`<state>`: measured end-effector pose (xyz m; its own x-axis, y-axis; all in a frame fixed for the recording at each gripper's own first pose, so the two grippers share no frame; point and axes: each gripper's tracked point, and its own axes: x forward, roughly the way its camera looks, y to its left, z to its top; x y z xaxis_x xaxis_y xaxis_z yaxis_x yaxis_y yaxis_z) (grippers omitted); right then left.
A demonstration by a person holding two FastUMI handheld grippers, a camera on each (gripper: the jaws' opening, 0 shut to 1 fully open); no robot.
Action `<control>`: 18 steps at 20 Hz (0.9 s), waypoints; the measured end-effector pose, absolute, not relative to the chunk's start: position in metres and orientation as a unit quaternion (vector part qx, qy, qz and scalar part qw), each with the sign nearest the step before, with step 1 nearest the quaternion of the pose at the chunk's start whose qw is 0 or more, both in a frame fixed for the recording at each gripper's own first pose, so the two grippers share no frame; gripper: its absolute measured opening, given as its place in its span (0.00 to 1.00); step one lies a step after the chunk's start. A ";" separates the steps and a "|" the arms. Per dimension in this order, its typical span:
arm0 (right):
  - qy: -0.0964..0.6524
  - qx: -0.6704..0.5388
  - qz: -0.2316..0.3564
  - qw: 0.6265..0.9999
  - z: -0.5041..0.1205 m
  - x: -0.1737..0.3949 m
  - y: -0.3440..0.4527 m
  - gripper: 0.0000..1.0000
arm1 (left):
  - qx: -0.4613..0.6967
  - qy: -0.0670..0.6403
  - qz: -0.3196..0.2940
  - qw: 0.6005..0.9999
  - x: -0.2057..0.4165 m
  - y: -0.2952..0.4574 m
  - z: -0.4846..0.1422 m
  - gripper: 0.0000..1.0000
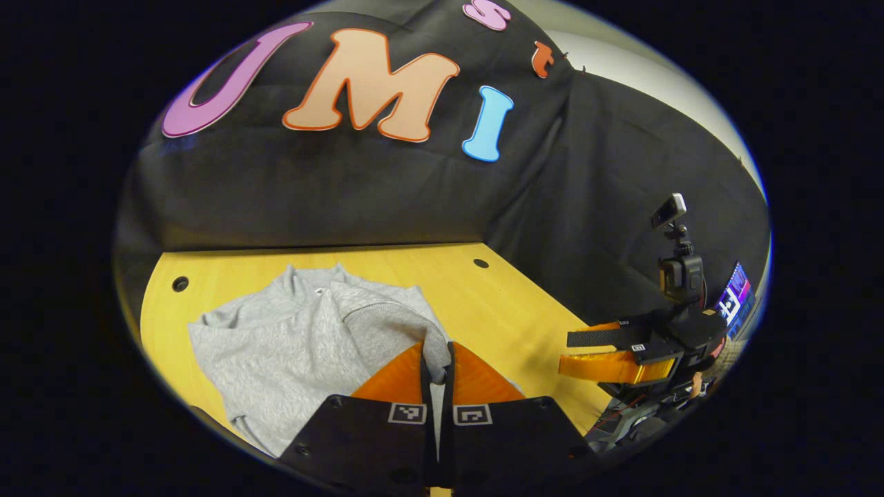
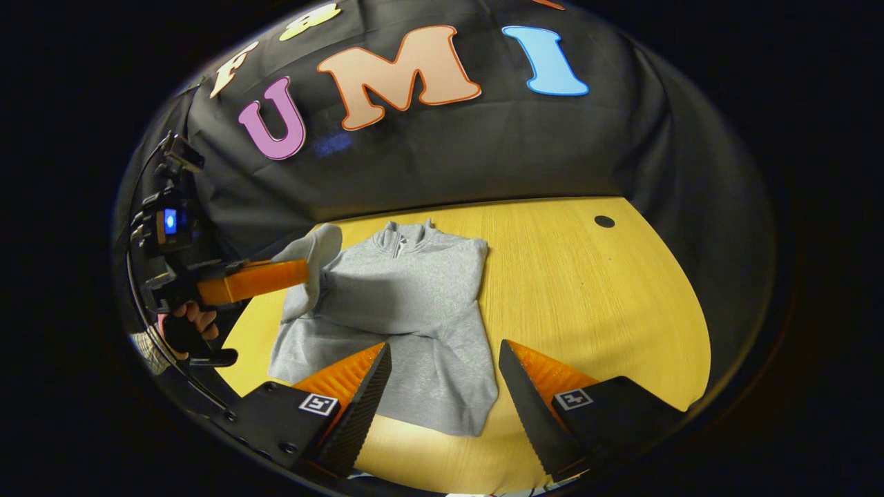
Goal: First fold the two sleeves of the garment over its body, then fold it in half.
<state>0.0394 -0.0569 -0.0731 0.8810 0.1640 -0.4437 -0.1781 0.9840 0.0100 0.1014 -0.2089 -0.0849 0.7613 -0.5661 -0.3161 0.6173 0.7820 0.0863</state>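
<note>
1 sleeve (image 2: pixel 314 259) pinched, left gripper (image 1: pixel 437 362), sweater (image 2: pixel 407 310)

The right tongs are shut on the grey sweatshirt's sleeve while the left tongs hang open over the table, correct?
It's reversed. In the left gripper view the left tongs are shut on the sleeve; in the right gripper view the right tongs hang open over the grey sweatshirt on the table.

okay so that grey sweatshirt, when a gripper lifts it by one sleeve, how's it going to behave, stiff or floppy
Probably floppy: the sleeve pinched in the left gripper droops over its fingers instead of holding a shape. The grey sweatshirt looks like soft knit, so it should crease easily wherever it is folded. Likely light too, since the body stays flat on the wooden table while one sleeve is raised.
</note>
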 end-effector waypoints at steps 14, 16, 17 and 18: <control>0.234 0.009 0.063 0.970 -0.094 0.039 -0.089 0.98 | 0.187 0.187 -0.315 0.911 0.204 -0.287 -0.184 0.01; 0.235 0.017 0.061 0.970 -0.095 0.036 -0.090 0.94 | 0.191 0.197 -0.312 0.910 0.208 -0.291 -0.193 0.05; 0.235 0.020 0.059 0.970 -0.097 0.036 -0.092 0.94 | 0.190 0.199 -0.314 0.909 0.209 -0.298 -0.199 0.11; 0.236 0.022 0.058 0.970 -0.098 0.035 -0.092 0.94 | 0.188 0.196 -0.317 0.909 0.206 -0.302 -0.198 0.10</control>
<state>0.0346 -0.0920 -0.0976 0.8819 0.1221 -0.4553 -0.1014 0.9924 0.0697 0.2060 -0.3017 -0.1979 0.7216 -0.5031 -0.4757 0.6505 0.7279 0.2169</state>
